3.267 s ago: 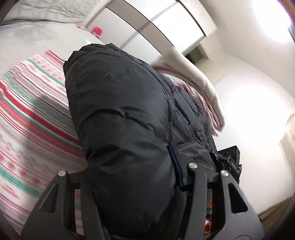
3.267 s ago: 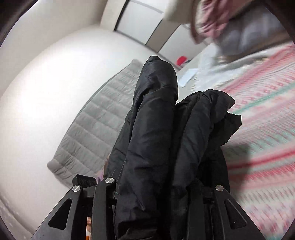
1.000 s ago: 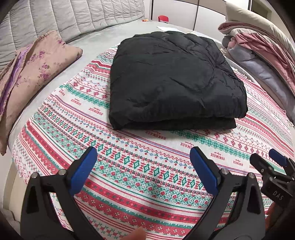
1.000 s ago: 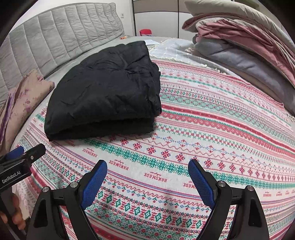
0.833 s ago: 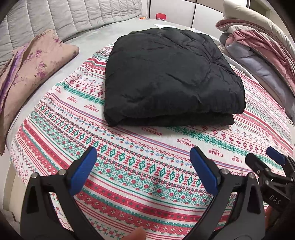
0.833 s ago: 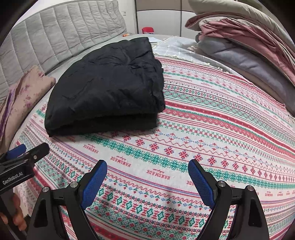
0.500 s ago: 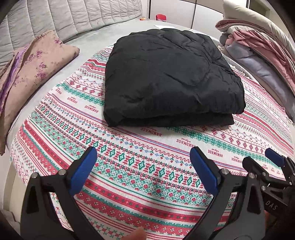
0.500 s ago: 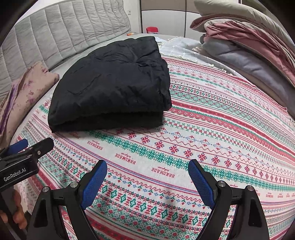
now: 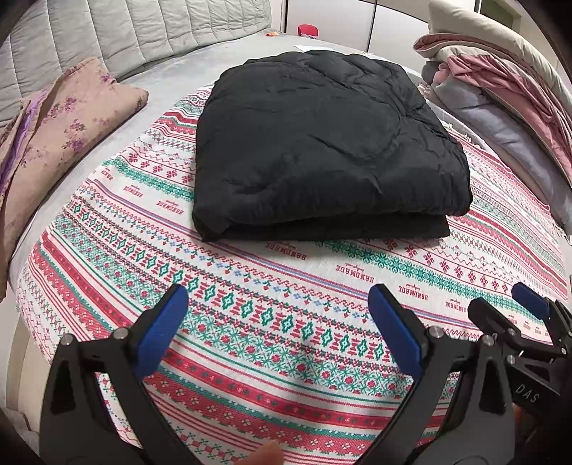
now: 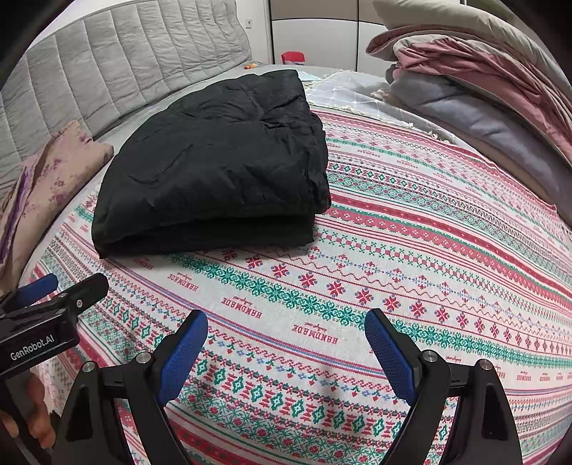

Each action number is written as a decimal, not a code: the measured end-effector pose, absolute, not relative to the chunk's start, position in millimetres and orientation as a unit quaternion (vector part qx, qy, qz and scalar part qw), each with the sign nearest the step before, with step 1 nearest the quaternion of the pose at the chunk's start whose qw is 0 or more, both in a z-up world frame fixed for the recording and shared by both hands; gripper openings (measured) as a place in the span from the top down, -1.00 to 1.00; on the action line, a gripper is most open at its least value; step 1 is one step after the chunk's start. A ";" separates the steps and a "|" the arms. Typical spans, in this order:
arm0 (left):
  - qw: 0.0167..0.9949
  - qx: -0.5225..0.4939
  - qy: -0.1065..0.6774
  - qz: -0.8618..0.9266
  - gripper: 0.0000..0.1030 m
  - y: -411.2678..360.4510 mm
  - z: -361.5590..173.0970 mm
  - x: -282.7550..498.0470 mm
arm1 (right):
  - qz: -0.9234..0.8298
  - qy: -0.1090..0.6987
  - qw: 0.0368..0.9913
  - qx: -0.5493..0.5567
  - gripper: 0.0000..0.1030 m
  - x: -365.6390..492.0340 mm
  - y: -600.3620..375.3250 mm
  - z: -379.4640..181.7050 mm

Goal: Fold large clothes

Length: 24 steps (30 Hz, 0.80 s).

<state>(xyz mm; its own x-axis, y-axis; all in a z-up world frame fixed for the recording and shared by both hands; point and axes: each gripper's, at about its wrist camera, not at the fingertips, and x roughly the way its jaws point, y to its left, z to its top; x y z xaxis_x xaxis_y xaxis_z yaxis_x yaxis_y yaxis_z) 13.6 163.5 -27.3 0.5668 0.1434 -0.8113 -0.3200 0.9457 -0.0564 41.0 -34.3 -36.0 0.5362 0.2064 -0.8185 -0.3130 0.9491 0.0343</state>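
Observation:
A black padded jacket (image 9: 321, 143) lies folded in a flat rectangular stack on the patterned bedspread (image 9: 286, 304); it also shows in the right wrist view (image 10: 214, 161). My left gripper (image 9: 279, 307) is open and empty, held back from the jacket's near edge. My right gripper (image 10: 286, 332) is open and empty, also short of the jacket and to its right. The right gripper's tips show at the right edge of the left wrist view (image 9: 514, 311). The left gripper's tips show at the left edge of the right wrist view (image 10: 64, 289).
A floral pillow (image 9: 53, 136) lies at the left by the grey padded headboard (image 9: 107, 32). A pile of pink and grey bedding (image 10: 482, 89) is stacked at the right. White wardrobe doors (image 10: 314, 28) stand behind, with a small red object (image 10: 292, 57).
3.3 s ago both grippers were shut on the lifted jacket. It now lies folded on the bedspread and both grippers are open and drawn back. Over the last second little has moved.

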 end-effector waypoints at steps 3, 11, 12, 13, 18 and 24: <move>0.880 -0.099 0.446 0.131 -0.94 163.6 -27.3 13.7 | 0.148 0.458 0.875 -0.057 -0.76 41.3 -34.7 -35.9; 0.879 -0.097 0.448 0.131 -0.94 161.7 -28.4 13.7 | 0.147 0.459 0.875 -0.057 -0.76 41.7 -35.7 -35.8; 0.879 -0.097 0.448 0.130 -0.94 161.5 -28.4 13.8 | 0.147 0.458 0.875 -0.057 -0.76 41.7 -35.4 -35.6; 0.879 -0.096 0.448 0.130 -0.94 162.0 -28.4 14.2 | 0.147 0.459 0.875 -0.057 -0.76 41.7 -35.4 -35.6; 0.879 -0.097 0.448 0.130 -0.94 162.2 -28.4 14.2 | 0.145 0.458 0.875 -0.057 -0.76 41.5 -33.8 -35.6; 0.879 -0.096 0.449 0.129 -0.94 162.6 -28.5 14.6 | 0.145 0.459 0.875 -0.057 -0.76 41.6 -33.5 -35.7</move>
<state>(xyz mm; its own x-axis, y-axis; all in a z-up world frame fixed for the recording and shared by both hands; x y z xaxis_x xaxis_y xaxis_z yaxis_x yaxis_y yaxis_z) 14.6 162.6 -28.5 0.5643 0.1403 -0.8135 -0.3127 0.9484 -0.0534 41.6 -33.5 -35.7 0.5367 0.2010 -0.8195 -0.3050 0.9518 0.0337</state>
